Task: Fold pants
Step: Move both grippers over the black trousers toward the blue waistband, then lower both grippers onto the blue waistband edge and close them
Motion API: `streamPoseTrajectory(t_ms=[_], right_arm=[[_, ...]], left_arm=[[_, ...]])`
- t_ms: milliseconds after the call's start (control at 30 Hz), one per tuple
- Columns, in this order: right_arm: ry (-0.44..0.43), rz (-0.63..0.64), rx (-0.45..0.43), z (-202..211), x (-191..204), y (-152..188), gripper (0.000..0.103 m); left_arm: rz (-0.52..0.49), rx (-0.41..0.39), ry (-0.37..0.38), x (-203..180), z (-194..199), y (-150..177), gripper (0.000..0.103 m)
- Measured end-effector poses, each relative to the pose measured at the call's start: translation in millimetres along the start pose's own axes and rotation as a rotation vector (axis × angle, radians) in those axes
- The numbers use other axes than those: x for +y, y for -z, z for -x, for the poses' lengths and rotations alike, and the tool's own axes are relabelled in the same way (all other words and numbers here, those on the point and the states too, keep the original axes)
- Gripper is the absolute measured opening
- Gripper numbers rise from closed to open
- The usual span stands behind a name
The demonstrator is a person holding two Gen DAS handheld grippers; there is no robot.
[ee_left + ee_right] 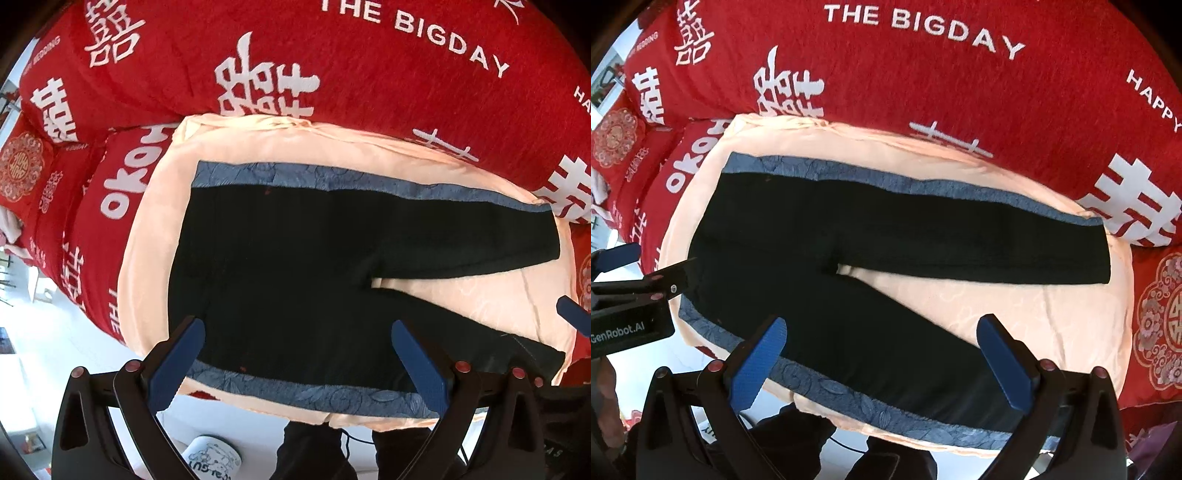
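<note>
Black pants (280,266) (798,258) lie flat on a peach quilt (461,299) (1015,314), waist to the left and both legs spread apart to the right. My left gripper (297,328) hovers open above the seat and near leg, its blue pads wide apart and holding nothing. My right gripper (881,326) hangs open over the near leg, also holding nothing. In the right wrist view the left gripper (646,266) appears at the left edge beside the waistband. A blue fingertip of the right gripper (572,314) pokes in at the right edge of the left wrist view.
The quilt has blue patterned bands (314,395) (886,410) along both sides of the pants. Red bedding with white lettering (332,74) (923,74) surrounds it at the back and sides. White floor (74,350), a printed mug (212,458) and a person's dark legs (310,454) lie below the near edge.
</note>
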State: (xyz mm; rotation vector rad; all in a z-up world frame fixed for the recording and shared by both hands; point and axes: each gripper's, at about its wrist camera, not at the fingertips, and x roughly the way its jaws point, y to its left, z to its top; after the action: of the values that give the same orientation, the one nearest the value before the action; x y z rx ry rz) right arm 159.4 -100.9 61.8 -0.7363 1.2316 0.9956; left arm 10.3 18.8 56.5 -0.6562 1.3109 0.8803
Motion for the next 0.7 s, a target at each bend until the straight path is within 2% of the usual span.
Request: streamPoseTrajectory(t_ms=[433,700], right_arm=[[-0.008,-0.062,0.008,-21.1,-15.1,-27.0,0.103],[-0.040,-0.011,0.039,-57.1,-6.0,-40.4,0.103]], left_arm=[[-0.012,0.021,0.009,3.6,-34.8,-32.8,0.102],[-0.008,0.054,-0.001,10.5,-74.2,-49.5,0.102]])
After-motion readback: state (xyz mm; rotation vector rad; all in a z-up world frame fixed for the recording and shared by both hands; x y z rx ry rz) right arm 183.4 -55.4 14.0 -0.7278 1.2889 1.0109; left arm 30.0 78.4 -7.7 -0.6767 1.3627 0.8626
